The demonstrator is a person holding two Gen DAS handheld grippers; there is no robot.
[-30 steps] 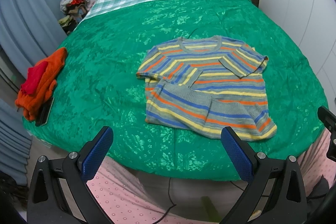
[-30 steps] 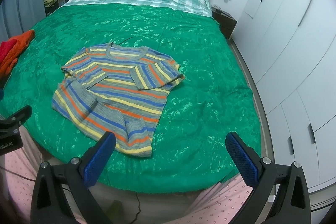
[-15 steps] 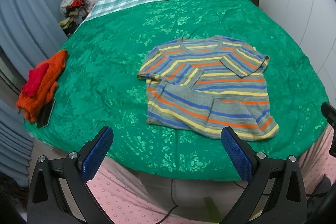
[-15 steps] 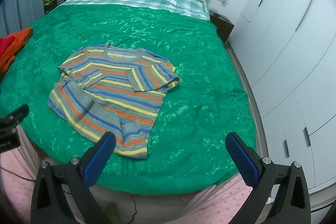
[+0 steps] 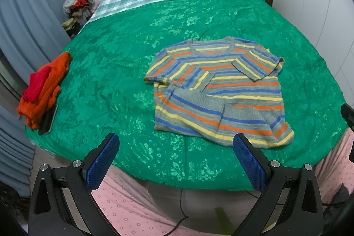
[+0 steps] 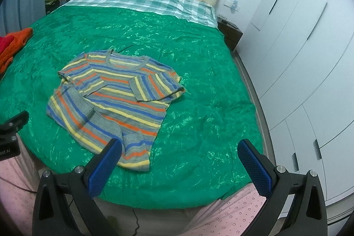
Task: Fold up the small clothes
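Green-covered bed (image 5: 124,72) with striped shirt (image 5: 219,90), orange clothes (image 5: 44,90).

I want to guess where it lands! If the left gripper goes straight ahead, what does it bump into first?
Probably the green bedspread, just left of the striped shirt. The left gripper is open and held back from the bed, so depth is uncertain.

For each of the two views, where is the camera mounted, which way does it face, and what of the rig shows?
Left wrist: on the left gripper, at the bed's foot, facing the headboard; open blue fingers show.
Right wrist: on the right gripper, facing the headboard with the wardrobe alongside; open fingers, plus the other gripper's edge.
Shared: striped shirt, green bedspread, orange clothes.
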